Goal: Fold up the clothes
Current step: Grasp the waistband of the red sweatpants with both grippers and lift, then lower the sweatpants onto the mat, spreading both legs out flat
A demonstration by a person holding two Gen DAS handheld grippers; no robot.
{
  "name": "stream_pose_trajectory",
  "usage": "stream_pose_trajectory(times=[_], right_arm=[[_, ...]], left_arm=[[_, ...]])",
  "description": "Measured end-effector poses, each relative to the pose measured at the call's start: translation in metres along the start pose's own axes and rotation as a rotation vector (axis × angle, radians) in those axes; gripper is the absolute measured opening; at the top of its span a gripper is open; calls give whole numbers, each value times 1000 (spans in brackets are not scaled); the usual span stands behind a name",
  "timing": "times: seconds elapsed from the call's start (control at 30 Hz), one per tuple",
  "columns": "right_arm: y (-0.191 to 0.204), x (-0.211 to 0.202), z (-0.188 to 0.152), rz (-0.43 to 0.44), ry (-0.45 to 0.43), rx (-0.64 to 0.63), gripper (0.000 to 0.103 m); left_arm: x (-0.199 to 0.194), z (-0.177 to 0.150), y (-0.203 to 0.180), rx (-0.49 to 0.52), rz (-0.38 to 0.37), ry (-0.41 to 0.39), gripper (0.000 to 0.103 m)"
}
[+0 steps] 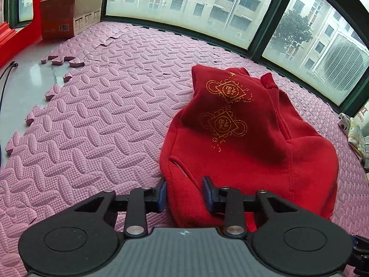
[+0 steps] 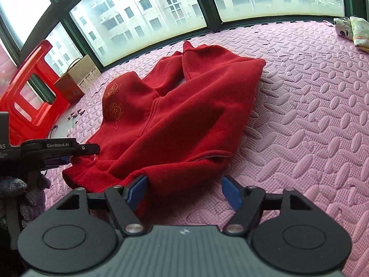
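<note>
A red fleece garment point(image 1: 242, 138) with gold prints lies crumpled on the pink foam mat point(image 1: 92, 127). My left gripper point(image 1: 184, 192) is down at its near hem. The hem lies between the jaws, the left pad at the cloth's edge and the right pad resting on the cloth, with a gap still showing. In the right wrist view the same garment point(image 2: 184, 115) spreads across the mat. My right gripper point(image 2: 184, 191) stands open around its near corner, the left pad point(image 2: 138, 189) against the fabric and the right pad point(image 2: 230, 195) clear of it. The left gripper point(image 2: 85, 153) shows at the garment's left corner.
A cardboard box point(image 1: 71, 13) and a red plastic frame point(image 2: 34, 87) stand by the windows point(image 1: 184, 4). Folded cloths point(image 2: 355, 32) lie at the mat's far right. Bare floor with a black cable point(image 1: 7, 73) lies beyond the mat's jagged left edge. A gloved hand point(image 2: 27, 189) holds the left gripper.
</note>
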State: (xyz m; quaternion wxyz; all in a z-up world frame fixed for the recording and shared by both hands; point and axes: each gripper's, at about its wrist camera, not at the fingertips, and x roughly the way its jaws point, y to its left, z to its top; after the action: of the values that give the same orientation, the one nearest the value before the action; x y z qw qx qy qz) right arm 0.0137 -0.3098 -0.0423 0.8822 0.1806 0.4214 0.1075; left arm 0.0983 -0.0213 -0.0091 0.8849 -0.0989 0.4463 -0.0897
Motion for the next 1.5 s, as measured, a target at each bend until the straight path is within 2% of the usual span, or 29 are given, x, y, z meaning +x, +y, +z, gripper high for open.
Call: stream_pose_trajectory(times=[0.07, 0.17, 0.27, 0.37, 0.5, 0.53, 0.63, 0.73, 0.83, 0.97, 1.2, 1.23, 1.37, 1.5], right_arm=[[-3, 0, 0, 19, 9, 29, 67], [-14, -7, -1, 80, 0, 109, 67], [-19, -10, -1, 113, 1, 141, 67], [-13, -1, -4, 102, 24, 121, 64], [-8, 6, -9, 113, 36, 121, 43], [-8, 6, -10, 112, 33, 122, 33], [-9, -7, -11, 119, 8, 104, 22], [-6, -31, -12, 111, -26, 46, 19], [-1, -56, -17, 117, -32, -14, 18], [5, -82, -27, 117, -18, -84, 18], [6, -89, -67, 130, 119, -145, 21], [5, -90, -69, 134, 131, -148, 26], [-2, -101, -63, 156, 142, -148, 33], [-10, -111, -48, 146, 134, -156, 35]], left_arm=[[-3, -1, -1, 13, -17, -1, 22], [-11, -4, 2, 16, -37, -3, 17], [-20, -11, 7, -7, -59, 4, 15], [-28, -20, 11, -17, -63, 5, 15], [-39, -29, 15, -40, -80, 6, 14], [-41, -30, 16, -41, -83, 7, 14], [-51, -34, 14, -43, -104, 0, 12], [-69, -39, 7, -18, -137, -20, 12], [-87, -50, 0, 19, -165, -26, 12], [-103, -73, -2, 64, -181, 7, 12], [-109, -107, 4, 127, -162, 101, 13], [-109, -108, 6, 128, -162, 107, 15], [-117, -104, 9, 153, -166, 112, 25], [-131, -97, 6, 219, -173, 80, 41]])
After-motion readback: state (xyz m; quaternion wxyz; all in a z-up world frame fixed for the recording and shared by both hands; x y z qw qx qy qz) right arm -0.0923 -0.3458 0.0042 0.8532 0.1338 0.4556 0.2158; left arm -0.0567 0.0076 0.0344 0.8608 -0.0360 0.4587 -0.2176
